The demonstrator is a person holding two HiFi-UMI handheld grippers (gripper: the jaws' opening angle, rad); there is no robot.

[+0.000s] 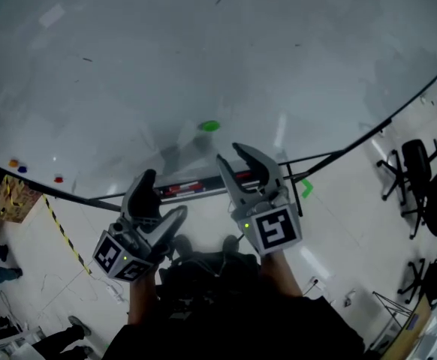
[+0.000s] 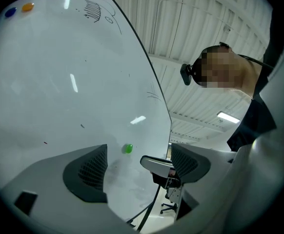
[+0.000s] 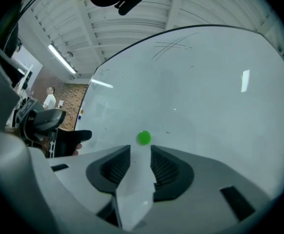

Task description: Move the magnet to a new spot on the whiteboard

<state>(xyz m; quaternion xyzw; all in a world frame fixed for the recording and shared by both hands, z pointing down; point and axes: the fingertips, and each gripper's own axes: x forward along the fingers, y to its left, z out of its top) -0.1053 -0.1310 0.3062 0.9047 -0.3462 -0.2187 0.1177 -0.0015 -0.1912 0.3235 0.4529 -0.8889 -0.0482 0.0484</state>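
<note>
A small green magnet (image 1: 209, 126) sticks low on the whiteboard (image 1: 203, 58). My right gripper (image 1: 232, 154) is just below and to the right of it, jaws open and empty. In the right gripper view the magnet (image 3: 143, 138) sits just past the tips of that gripper (image 3: 140, 152), on the line of the gap but not between the pads. My left gripper (image 1: 166, 193) hangs lower at the left, open and empty. In the left gripper view the magnet (image 2: 128, 148) shows far off on the whiteboard (image 2: 59, 91), between the spread jaws of that gripper (image 2: 137, 157).
The board's ledge (image 1: 196, 187) with markers runs under both grippers. Orange (image 1: 13, 163), blue (image 1: 22, 169) and red (image 1: 58, 178) magnets sit at the board's lower left. Black office chairs (image 1: 421, 178) stand at the right. Yellow-black tape (image 1: 61, 227) crosses the floor.
</note>
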